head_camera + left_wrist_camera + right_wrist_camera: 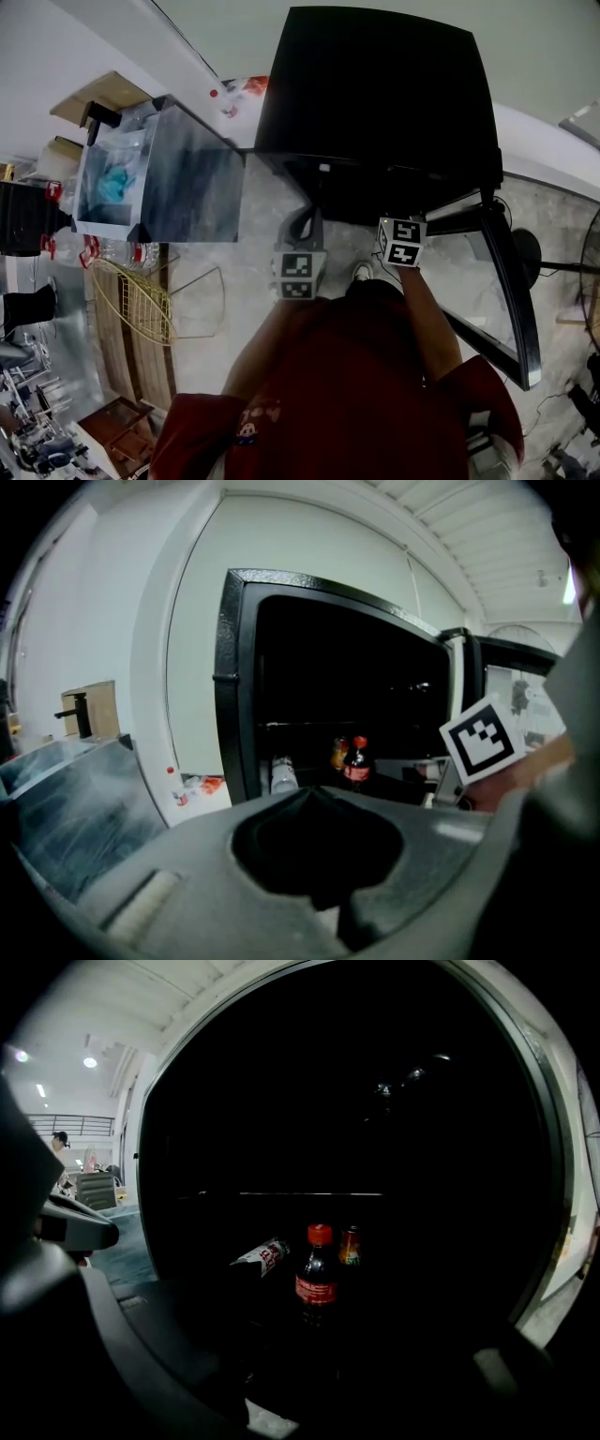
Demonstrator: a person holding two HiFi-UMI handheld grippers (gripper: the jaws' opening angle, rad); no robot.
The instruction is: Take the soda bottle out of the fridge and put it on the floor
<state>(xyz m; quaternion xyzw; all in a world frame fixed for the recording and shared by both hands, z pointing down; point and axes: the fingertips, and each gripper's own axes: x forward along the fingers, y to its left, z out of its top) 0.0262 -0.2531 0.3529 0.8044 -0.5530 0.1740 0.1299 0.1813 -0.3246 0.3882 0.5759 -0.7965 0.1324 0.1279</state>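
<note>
The soda bottle (318,1283), dark with a red cap and a red label, stands upright on a shelf inside the open black fridge (375,103). In the left gripper view the soda bottle (356,761) shows farther off. My right gripper (309,1368) points into the fridge at the bottle; its jaws stand apart, short of the bottle, with nothing between them. My left gripper (314,791) hangs in front of the fridge's left side, its jaws meeting at the tips and empty. Both marker cubes (298,275) (401,241) show in the head view.
A bottle with a white label (267,1255) lies left of the soda, and an orange bottle (351,1246) stands behind it. The fridge door (511,281) swings open at right. A clear box (155,173) and a wire basket (141,300) are at left.
</note>
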